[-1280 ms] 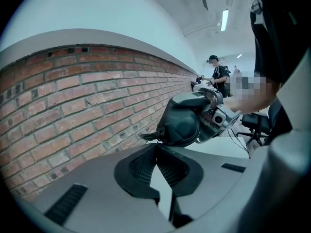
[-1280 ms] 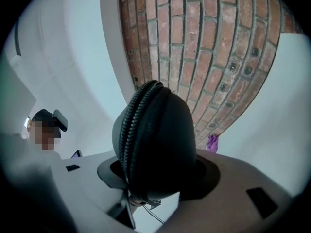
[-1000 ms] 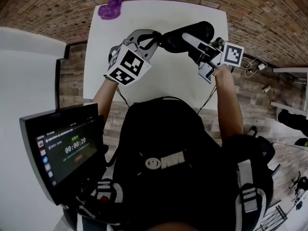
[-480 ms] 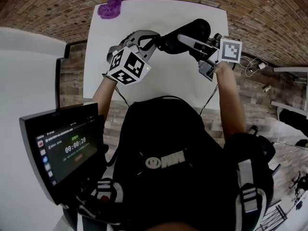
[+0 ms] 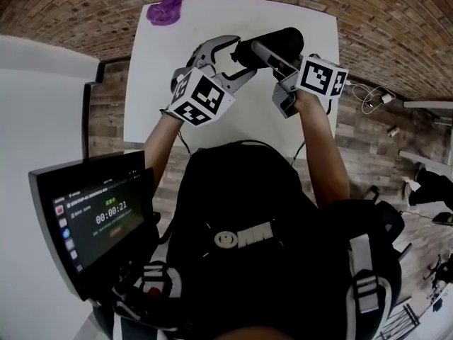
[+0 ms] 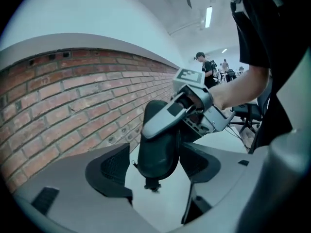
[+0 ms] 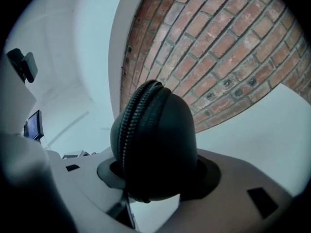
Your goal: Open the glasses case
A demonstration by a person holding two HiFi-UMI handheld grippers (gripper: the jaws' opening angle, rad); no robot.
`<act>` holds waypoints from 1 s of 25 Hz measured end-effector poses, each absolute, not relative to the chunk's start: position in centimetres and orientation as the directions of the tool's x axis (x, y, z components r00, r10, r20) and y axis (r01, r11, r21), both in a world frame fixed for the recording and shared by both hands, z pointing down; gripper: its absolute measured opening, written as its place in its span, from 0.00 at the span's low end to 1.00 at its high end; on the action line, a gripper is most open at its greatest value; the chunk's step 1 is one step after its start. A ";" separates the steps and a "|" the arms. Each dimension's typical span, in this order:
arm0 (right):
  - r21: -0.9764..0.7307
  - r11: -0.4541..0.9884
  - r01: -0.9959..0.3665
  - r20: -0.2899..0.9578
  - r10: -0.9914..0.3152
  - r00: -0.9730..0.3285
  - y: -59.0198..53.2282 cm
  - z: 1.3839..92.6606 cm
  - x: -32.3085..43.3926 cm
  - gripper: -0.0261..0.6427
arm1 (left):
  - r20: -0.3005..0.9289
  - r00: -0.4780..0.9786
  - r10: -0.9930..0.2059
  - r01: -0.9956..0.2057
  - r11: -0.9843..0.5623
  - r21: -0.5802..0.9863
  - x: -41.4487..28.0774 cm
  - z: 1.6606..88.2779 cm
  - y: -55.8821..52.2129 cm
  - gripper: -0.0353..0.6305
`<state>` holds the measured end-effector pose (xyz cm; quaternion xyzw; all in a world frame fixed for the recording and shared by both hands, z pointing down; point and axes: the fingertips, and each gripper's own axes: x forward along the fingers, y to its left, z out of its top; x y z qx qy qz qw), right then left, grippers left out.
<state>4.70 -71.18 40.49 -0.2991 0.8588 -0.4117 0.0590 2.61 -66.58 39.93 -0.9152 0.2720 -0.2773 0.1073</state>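
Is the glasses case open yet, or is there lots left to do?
Not open yet. Done: the right claw grips the glasses case above the table. In hand: the left claw has just opened its jaws around the case's end, not squeezing it. Left: the zip looks closed where it shows, so it needs pulling round.

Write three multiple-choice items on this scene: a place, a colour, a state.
1. On the table, the purple cloth lies at: A) the far left corner B) the near right corner C) the middle.
2. The glasses case is: A) white B) black C) red.
3. The right gripper is: A) open and empty B) out of view C) shut on the glasses case.
1 A: the head view shows it there. 2 B: black in every view. 3 C: its own view shows both jaws pressing the case.
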 end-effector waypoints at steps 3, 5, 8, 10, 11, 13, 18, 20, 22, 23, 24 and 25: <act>-0.709 0.528 -0.468 0.137 -0.548 -0.825 -70.4 38.8 3.5 0.40 | 0.487 0.679 -0.549 -0.383 -0.831 -0.404 3.5 40.9 -66.6 0.55; -0.659 0.560 -0.502 0.168 -0.540 -0.824 -70.1 38.4 3.2 0.40 | 0.485 0.680 -0.550 -0.363 -0.827 -0.428 3.7 40.9 -66.6 0.55; -0.615 0.585 -0.529 0.215 -0.521 -0.826 -69.8 38.4 3.0 0.40 | 0.487 0.686 -0.541 -0.365 -0.834 -0.413 3.9 40.9 -66.6 0.55; -0.607 0.599 -0.522 0.218 -0.506 -0.835 -69.7 38.4 2.9 0.40 | 0.489 0.693 -0.531 -0.377 -0.844 -0.382 3.7 40.8 -66.4 0.55; -0.603 0.613 -0.510 0.211 -0.494 -0.843 -69.5 38.3 2.9 0.40 | 0.489 0.700 -0.521 -0.382 -0.851 -0.361 3.7 40.7 -66.3 0.54; -0.601 0.650 -0.465 0.179 -0.457 -0.871 -69.0 38.0 2.7 0.40 | 0.481 0.721 -0.500 -0.384 -0.865 -0.323 3.4 40.4 -66.0 0.52; -0.559 0.763 -0.324 0.113 -0.317 -0.941 -67.3 37.3 2.4 0.45 | 0.471 0.767 -0.436 -0.334 -0.898 -0.287 3.0 39.9 -65.2 0.52; -0.554 0.795 -0.247 0.082 -0.243 -0.966 -66.3 36.9 2.5 0.47 | 0.457 0.799 -0.391 -0.315 -0.919 -0.235 2.8 39.7 -64.6 0.52; -0.565 0.808 -0.166 0.000 -0.201 -0.980 -65.7 35.8 3.2 0.47 | 0.431 0.830 -0.354 -0.315 -0.935 -0.161 2.4 39.4 -64.2 0.52; -0.572 0.809 -0.137 -0.056 -0.205 -0.977 -65.8 35.0 3.8 0.47 | 0.415 0.842 -0.344 -0.325 -0.938 -0.118 2.2 39.1 -64.2 0.52; -0.580 0.805 -0.124 -0.112 -0.229 -0.967 -66.1 34.3 4.5 0.47 | 0.398 0.852 -0.340 -0.339 -0.938 -0.075 1.9 38.8 -64.3 0.52; -0.587 0.800 -0.125 -0.157 -0.264 -0.952 -66.6 33.7 5.2 0.47 | 0.382 0.859 -0.340 -0.353 -0.935 -0.038 1.7 38.5 -64.5 0.52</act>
